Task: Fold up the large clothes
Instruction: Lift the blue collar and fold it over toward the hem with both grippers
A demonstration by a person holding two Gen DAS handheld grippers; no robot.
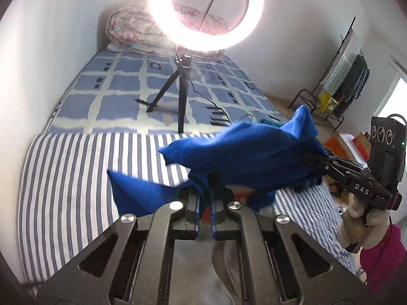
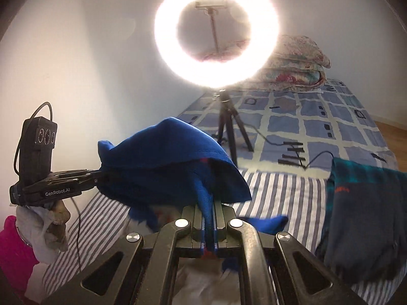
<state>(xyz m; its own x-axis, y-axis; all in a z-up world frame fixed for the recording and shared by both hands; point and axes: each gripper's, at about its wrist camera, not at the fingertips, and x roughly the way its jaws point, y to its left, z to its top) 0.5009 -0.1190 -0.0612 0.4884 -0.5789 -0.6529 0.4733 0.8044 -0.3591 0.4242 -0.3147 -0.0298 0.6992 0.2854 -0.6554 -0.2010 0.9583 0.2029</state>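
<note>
A bright blue garment [image 1: 241, 150] hangs bunched in the air above the striped sheet [image 1: 71, 178]. My left gripper [image 1: 205, 190] is shut on a fold of it at the lower middle of the left wrist view. Further right, my right gripper [image 1: 309, 161] pinches another edge, held by a gloved hand [image 1: 356, 218]. In the right wrist view the blue garment [image 2: 165, 162] drapes over my right gripper [image 2: 209, 203], which is shut on a blue strip of it. My left gripper [image 2: 100, 175] grips the cloth's left end. Part of the garment trails down behind the jaws.
A lit ring light [image 1: 206, 12] on a black tripod [image 1: 178, 94] stands on the blue checked bedspread [image 1: 122, 84], its cable running right. A folded floral quilt [image 2: 297, 63] lies at the wall. A dark folded garment [image 2: 363, 216] rests on the striped sheet [image 2: 279, 193]. A clothes rack [image 1: 340, 76] stands beyond the bed.
</note>
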